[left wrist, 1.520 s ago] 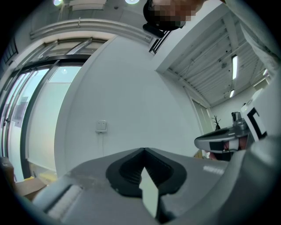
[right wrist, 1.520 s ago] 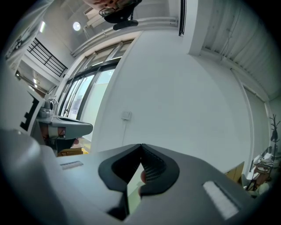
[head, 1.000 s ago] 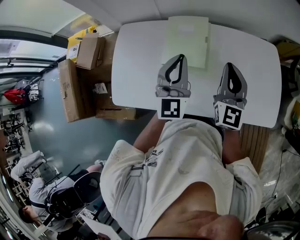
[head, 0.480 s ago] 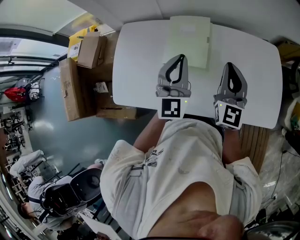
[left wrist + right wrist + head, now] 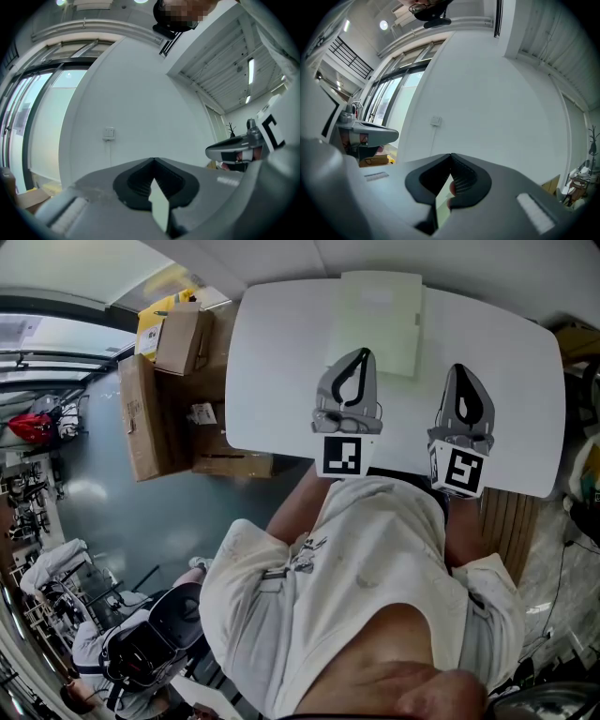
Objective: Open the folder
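Left gripper [image 5: 359, 353] and right gripper [image 5: 459, 369] hold nothing, jaws together; the closed folder [image 5: 378, 320] at the desk's [image 5: 272, 362] far edge likely needs a cover-only pinch.

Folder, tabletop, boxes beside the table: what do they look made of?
Folder: pale green, smooth and flat with crisp edges, so probably thin plastic; stiff card is not ruled out.
Table: plain white top, smooth, low sheen, likely laminate or painted board.
Boxes: brown, matte, with folded flaps and stuck-on labels, so corrugated cardboard.
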The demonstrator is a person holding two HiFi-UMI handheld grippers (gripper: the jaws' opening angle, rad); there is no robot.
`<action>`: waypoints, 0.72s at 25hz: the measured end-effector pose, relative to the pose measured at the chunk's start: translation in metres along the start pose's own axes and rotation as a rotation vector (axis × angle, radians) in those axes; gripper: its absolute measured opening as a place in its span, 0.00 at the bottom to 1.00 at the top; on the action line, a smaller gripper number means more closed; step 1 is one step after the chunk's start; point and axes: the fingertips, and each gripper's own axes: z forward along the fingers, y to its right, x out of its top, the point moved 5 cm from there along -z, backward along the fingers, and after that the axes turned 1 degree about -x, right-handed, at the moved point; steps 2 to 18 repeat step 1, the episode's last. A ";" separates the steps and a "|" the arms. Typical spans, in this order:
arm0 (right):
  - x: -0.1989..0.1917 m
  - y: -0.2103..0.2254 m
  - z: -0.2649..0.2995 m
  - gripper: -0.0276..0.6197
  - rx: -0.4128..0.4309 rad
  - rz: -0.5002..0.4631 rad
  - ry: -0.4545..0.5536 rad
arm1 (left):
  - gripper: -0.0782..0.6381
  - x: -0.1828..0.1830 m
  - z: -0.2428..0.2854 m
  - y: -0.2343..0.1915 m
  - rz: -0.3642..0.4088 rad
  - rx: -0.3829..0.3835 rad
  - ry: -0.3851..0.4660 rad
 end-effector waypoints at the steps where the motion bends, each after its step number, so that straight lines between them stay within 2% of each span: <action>1: 0.000 0.000 0.000 0.05 0.001 -0.002 -0.001 | 0.12 0.001 0.001 0.000 0.001 0.000 -0.001; 18: 0.000 0.000 0.000 0.05 0.001 -0.002 -0.001 | 0.12 0.001 0.001 0.000 0.001 0.000 -0.001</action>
